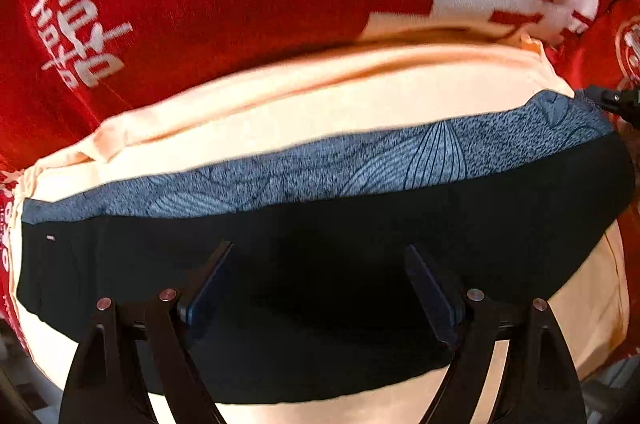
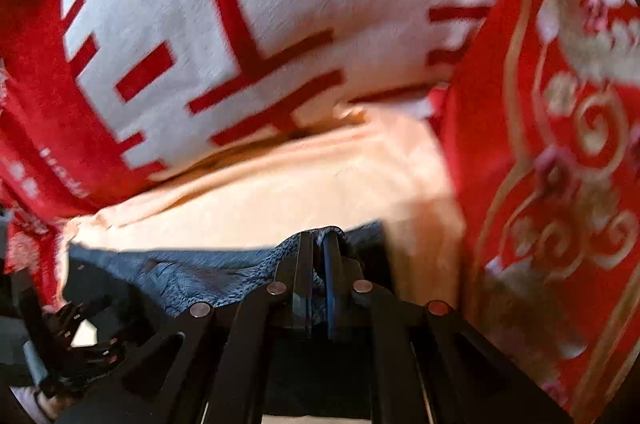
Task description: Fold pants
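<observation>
Pants half folded on a peach cloth; left gripper free, right gripper pinching fabric.

The pants [image 1: 320,264], black with a grey-blue patterned band along their far edge, lie across the peach cloth [image 1: 320,104], which rests on a red blanket [image 1: 200,4] with white characters. Left gripper [image 1: 320,264] hangs above the black fabric, jaws spread wide, nothing between the pads. Right gripper [image 2: 318,244] has its jaws closed tight on a bunched bit of the grey-blue band at the pants' far corner, near the peach cloth's edge.
</observation>
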`<act>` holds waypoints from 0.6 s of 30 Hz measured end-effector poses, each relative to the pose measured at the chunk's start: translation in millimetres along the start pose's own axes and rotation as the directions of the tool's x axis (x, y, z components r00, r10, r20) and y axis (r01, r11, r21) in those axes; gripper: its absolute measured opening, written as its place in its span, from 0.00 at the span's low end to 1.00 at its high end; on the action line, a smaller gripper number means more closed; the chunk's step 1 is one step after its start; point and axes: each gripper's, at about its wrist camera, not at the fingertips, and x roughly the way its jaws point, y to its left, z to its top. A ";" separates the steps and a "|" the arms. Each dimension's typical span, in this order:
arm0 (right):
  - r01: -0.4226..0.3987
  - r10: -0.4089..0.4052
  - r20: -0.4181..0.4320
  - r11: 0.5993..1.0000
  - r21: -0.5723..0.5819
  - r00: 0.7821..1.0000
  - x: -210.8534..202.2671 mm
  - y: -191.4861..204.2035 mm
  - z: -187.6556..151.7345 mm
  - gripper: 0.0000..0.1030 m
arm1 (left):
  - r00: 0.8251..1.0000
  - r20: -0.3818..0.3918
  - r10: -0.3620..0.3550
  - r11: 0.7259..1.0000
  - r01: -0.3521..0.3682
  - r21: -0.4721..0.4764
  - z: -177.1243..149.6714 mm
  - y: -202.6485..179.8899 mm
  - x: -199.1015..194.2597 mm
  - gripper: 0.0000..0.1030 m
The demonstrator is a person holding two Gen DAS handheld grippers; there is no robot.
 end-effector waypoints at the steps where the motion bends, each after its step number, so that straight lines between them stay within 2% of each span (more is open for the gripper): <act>1: 0.020 -0.020 -0.006 1.000 0.022 1.000 7.0 -6.0 3.1 0.09 | 1.000 0.009 0.023 1.000 -0.023 0.000 1.4 -1.0 4.2 0.83; 2: 0.040 -0.039 -0.023 0.999 0.037 0.999 12.7 -11.6 3.9 0.17 | 0.998 0.011 0.054 0.999 -0.054 0.004 3.0 -2.4 12.6 0.83; 3: 0.069 -0.066 -0.056 0.996 0.052 0.996 21.4 -16.5 4.9 0.40 | 0.997 -0.010 0.081 0.997 -0.081 0.002 4.4 -2.9 25.8 0.83; 4: 0.105 -0.099 -0.086 0.992 0.069 0.991 27.0 -21.2 4.1 0.45 | 0.996 -0.040 0.081 0.997 -0.082 -0.013 6.6 -1.3 37.2 0.85; 6: 0.096 -0.092 -0.063 0.993 0.065 0.994 16.5 -18.1 -0.6 0.45 | 0.997 -0.034 0.065 0.994 -0.068 -0.083 8.1 6.7 43.6 0.91; 8: 0.121 -0.121 -0.009 0.993 0.012 0.993 -3.6 -7.9 -6.0 0.45 | 0.998 -0.048 0.051 0.994 -0.055 -0.093 9.6 10.8 42.5 0.91; 11: 0.118 -0.115 0.056 0.992 -0.046 0.992 -31.5 8.1 -20.5 0.45 | 0.998 -0.026 0.057 0.994 -0.059 -0.088 7.6 15.2 33.4 0.91; 13: 0.140 -0.138 0.039 0.988 -0.059 0.990 -31.3 9.1 -25.4 0.45 | 0.998 -0.025 0.065 0.994 -0.067 -0.087 6.6 19.5 30.5 0.91; 18: 0.084 -0.082 -0.059 0.996 0.034 0.995 -3.1 -7.3 -9.8 0.45 | 0.996 -0.029 0.083 0.994 -0.085 -0.073 3.0 28.3 31.3 0.91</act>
